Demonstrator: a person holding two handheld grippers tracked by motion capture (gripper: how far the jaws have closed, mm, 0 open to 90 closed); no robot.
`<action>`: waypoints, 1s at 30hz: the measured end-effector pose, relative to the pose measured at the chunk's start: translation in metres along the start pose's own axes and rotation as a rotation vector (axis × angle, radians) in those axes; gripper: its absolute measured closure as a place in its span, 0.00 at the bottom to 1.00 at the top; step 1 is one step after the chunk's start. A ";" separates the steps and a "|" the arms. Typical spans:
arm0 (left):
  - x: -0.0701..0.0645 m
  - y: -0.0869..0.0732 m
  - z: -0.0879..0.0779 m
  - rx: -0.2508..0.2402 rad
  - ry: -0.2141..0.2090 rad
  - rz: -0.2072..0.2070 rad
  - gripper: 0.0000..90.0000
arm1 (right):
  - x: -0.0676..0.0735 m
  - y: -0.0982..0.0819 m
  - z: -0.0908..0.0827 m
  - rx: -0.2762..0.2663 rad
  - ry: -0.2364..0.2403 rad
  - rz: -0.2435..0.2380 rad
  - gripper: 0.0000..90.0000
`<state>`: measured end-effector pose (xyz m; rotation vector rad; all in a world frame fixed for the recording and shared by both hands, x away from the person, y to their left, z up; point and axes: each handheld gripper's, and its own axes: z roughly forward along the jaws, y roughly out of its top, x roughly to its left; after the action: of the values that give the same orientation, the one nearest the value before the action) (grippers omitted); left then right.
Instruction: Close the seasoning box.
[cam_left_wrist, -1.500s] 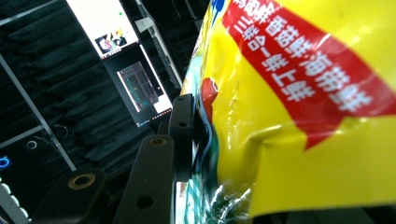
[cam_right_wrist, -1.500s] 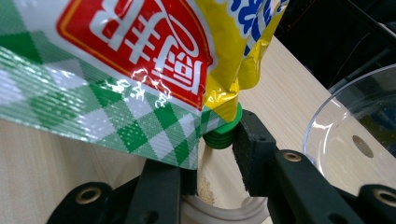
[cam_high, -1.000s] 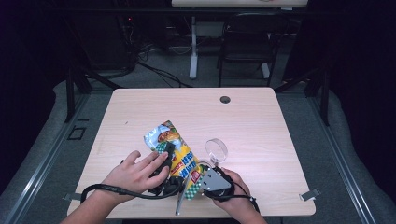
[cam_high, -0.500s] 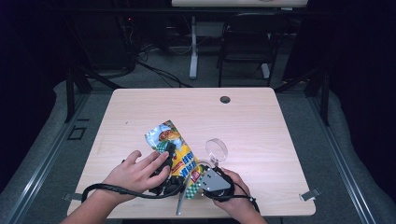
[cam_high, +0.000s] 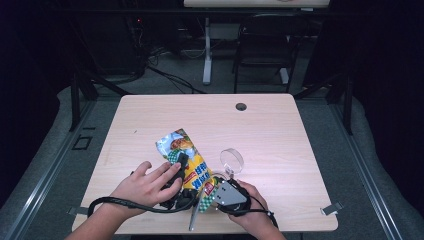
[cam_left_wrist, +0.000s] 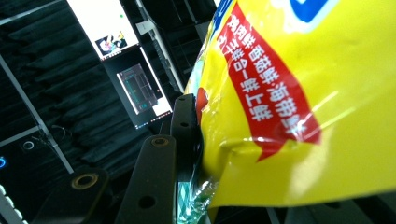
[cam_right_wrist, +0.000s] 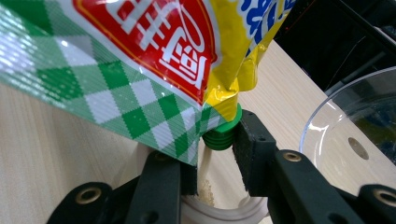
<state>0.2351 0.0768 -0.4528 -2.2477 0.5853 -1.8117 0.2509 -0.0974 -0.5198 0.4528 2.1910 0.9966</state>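
Two grippers: both working low in the high view, near the table's front edge.
Left gripper (cam_high: 181, 162): lying across the seasoning pouch (cam_high: 187, 160) at lower centre-left of the high view, under the left hand (cam_high: 142, 184).
Left jaws: pinching the pouch's yellow body from both sides, foil dented where one black pad presses in at lower centre of the left gripper view (cam_left_wrist: 187, 140).
Left jaw motion: having just been closing a touch, with the pouch between them.
Right gripper (cam_right_wrist: 215, 154): sitting at lower centre of the high view (cam_high: 222, 192), held by the right hand (cam_high: 252, 212).
Right jaws: standing on either side of a clear cup (cam_right_wrist: 219, 212), gripping its rim at the bottom of the right gripper view, as far as can be told.
Seasoning pouch: running from centre toward lower centre of the high view, tilted, green checked end and green spout (cam_right_wrist: 223, 133) pointing down.
Spout: hanging just above the cup mouth, at centre of the right gripper view, between the two jaws.
Powder: falling in a thin pale stream (cam_right_wrist: 204, 163) from the spout into the cup.
Clear lid (cam_high: 232, 160): lying on the table (cam_high: 280, 130) just right of the pouch, also curving in at the right edge of the right gripper view (cam_right_wrist: 355, 135).
Cable hole (cam_high: 241, 106): sitting upper centre of the tabletop, well apart from everything else.
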 end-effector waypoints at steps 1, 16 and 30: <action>0.000 0.000 0.000 0.001 -0.003 -0.003 0.81 | 0.000 0.000 0.000 0.002 -0.001 -0.003 0.80; 0.001 0.001 -0.001 -0.004 0.009 0.005 0.82 | 0.000 0.000 0.000 0.000 -0.003 -0.004 0.80; 0.001 0.001 -0.002 0.001 0.006 -0.004 0.82 | 0.000 0.000 0.000 -0.001 -0.004 -0.004 0.80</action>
<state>0.2336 0.0756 -0.4516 -2.2451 0.5810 -1.8211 0.2504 -0.0973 -0.5196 0.4499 2.1864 0.9942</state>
